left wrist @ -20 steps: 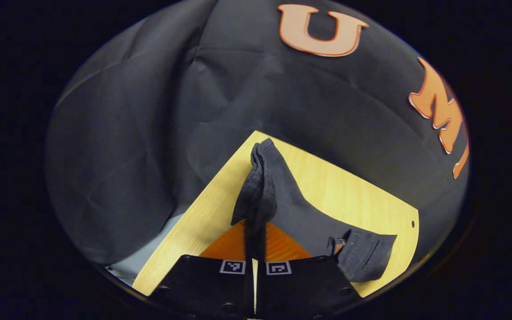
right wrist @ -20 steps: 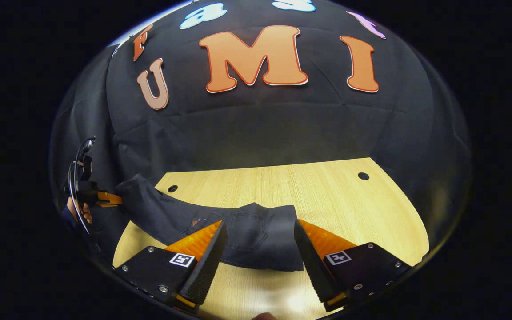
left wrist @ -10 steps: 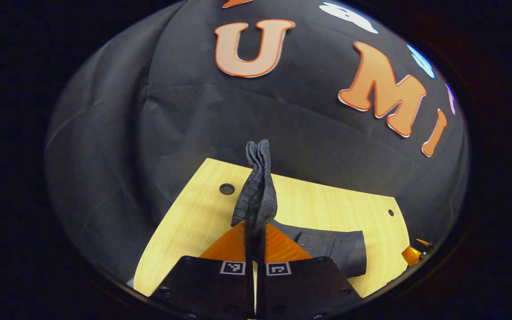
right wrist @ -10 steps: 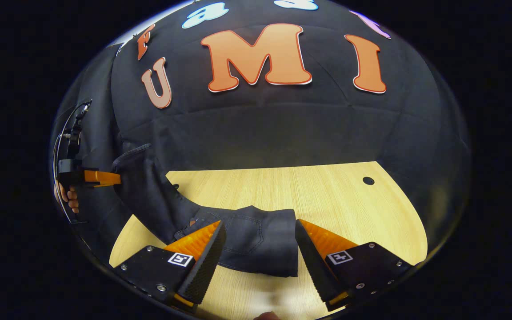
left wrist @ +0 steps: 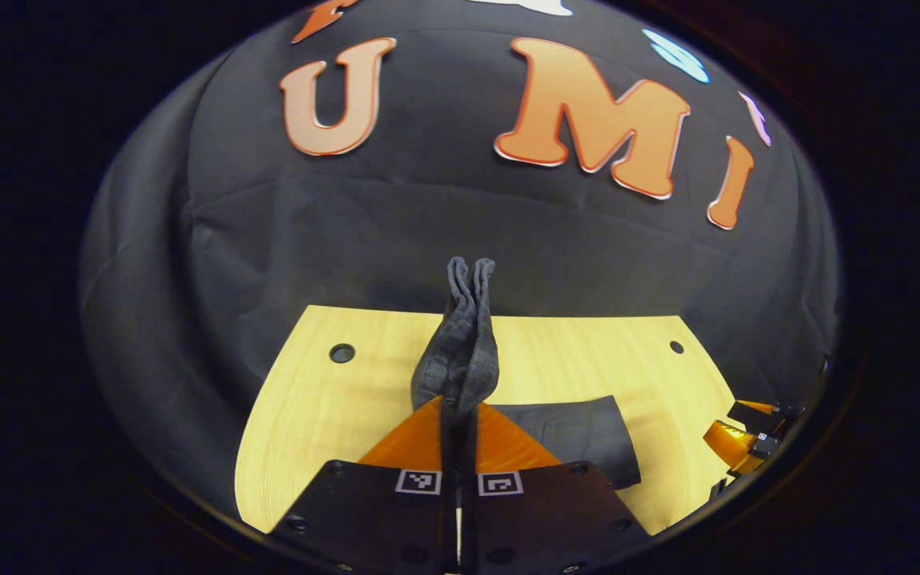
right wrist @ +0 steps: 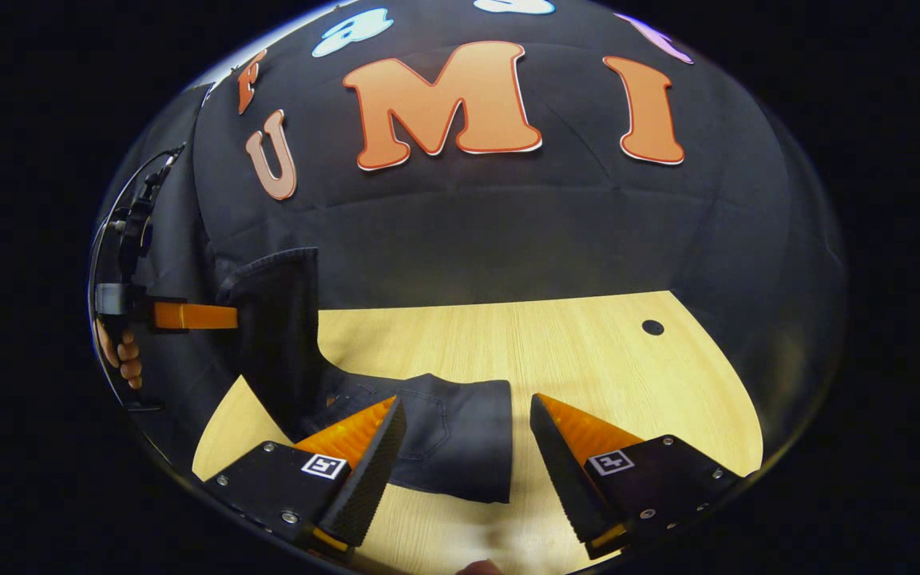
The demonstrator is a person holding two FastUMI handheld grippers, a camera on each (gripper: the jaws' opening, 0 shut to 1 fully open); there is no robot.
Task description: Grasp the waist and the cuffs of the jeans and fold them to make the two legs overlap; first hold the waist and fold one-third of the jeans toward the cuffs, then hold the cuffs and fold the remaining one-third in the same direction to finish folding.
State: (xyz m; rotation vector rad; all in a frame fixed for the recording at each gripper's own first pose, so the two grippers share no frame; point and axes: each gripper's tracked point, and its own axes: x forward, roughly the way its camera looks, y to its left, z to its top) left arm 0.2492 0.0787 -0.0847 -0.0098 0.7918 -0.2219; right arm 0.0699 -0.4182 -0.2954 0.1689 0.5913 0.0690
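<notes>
The left gripper [left wrist: 460,415] is pinching the cuffs [left wrist: 469,275] tight between its two fingers and holding them up off the bench [left wrist: 308,407], the cloth bunching into a standing ridge straight ahead of it. From the right gripper view you can see that same left gripper off to the side with a hand [right wrist: 120,351] behind it, and the leg of the jeans [right wrist: 444,435] is hanging down from it in a curtain to the folded part lying flat on the wood. By the look of it, the legs are already overlapping and the waist third is already folded over, since the flat part is showing a clean folded edge; so the last fold is the one in hand, and the cuffs are not yet laid down on the stack. The right gripper [right wrist: 468,455] is standing wide, gripping nothing, its fingers straddling the folded end of the jeans just above the bench. Around them, only bare wood with two small holes [left wrist: 341,353]. Nothing is blocking the way, though the open right gripper is hovering right where the cuffs need to land.
</notes>
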